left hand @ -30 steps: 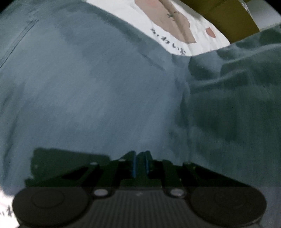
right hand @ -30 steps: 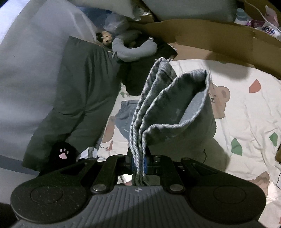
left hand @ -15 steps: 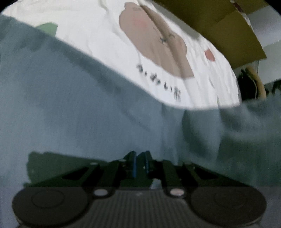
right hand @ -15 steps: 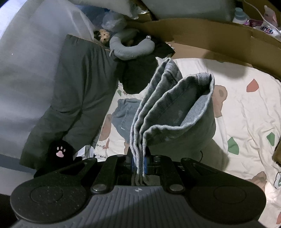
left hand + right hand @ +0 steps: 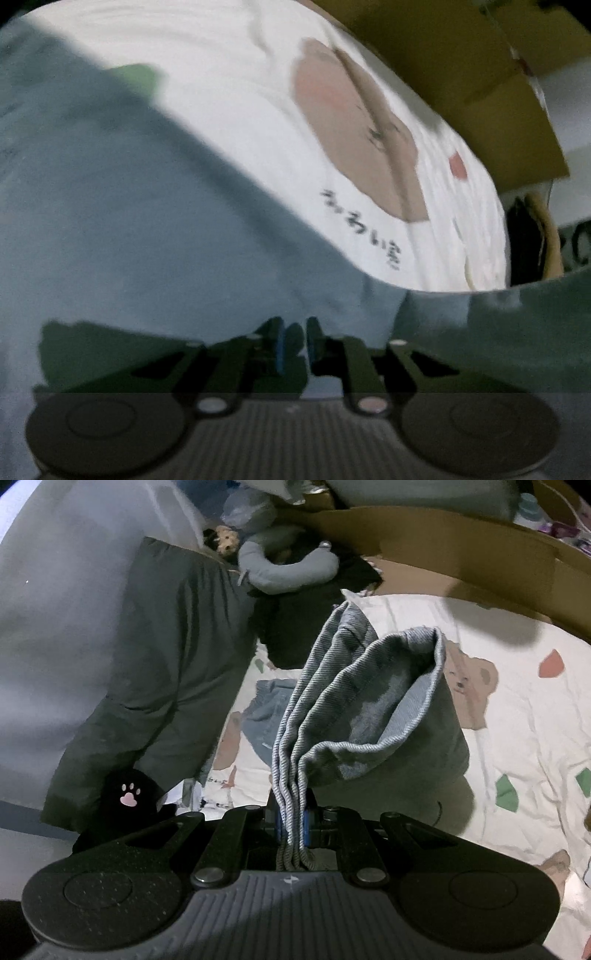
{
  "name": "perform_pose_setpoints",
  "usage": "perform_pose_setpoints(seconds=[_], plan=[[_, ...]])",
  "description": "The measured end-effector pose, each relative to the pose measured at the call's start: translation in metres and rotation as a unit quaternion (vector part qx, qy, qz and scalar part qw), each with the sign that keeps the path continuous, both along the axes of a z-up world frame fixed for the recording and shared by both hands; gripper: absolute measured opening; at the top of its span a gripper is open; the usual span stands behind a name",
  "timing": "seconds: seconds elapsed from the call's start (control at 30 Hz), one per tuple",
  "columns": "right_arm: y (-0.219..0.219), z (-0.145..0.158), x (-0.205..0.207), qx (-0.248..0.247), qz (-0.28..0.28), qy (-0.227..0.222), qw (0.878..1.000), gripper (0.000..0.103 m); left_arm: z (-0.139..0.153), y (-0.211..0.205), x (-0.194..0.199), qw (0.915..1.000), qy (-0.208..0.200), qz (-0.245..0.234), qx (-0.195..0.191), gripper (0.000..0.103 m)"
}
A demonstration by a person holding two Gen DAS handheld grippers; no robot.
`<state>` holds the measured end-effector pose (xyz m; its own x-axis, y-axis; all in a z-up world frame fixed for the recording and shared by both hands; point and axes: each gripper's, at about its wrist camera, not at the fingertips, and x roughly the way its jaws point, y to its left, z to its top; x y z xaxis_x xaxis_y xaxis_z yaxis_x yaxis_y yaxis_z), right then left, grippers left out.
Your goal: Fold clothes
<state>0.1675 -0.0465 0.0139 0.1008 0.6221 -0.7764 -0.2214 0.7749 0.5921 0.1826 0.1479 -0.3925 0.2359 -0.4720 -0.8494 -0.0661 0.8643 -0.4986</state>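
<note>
Right hand-held gripper: clamped on a bunched edge of the grey-blue denim garment, several ribbed layers pinched between the blue pads, ends of the cloth showing below the jaws. Garment raised above the bed, hanging from the grip, one hemmed opening gaping toward the right. Another part of the same or similar blue cloth lying flat on the bedsheet to the left of the raised folds; which of the two, not determinable.

Left hand-held gripper: jaws narrow, just parted further, a slim gap between the blue pads. Grey-blue cloth directly behind and below the fingertips; contact with the pads not determinable owing to blur. Cloth filling the left and lower part of the left wrist view, its edge running diagonally across the bedsheet.

Bedsheet: white, wrinkled, printed with brown bears, coloured patches and dark lettering.

Surroundings noted in the right wrist view: dark green pillow at left against a pale wall; grey neck pillow at the head of the bed, small plush toy beside it; black item with a pink paw print near the gripper's left side; brown cardboard along the far edge of the bed. Cardboard likewise visible in the left wrist view.
</note>
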Motion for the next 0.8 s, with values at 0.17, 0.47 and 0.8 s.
perform_pose_setpoints(seconds=[0.17, 0.47, 0.8], plan=[[0.03, -0.002, 0.013, 0.005, 0.016, 0.003, 1.0, 0.009, 0.02, 0.054, -0.043, 0.9993, -0.012, 0.034, 0.008, 0.036], [0.088, -0.013, 0.034, 0.012, 0.026, 0.026, 0.999, 0.009, 0.053, 0.121, -0.091, 0.9944, -0.036, 0.098, 0.016, 0.046], [0.152, -0.063, 0.047, 0.017, 0.019, 0.056, 0.998, 0.009, 0.081, 0.155, -0.115, 0.9875, -0.058, 0.145, 0.02, 0.046]])
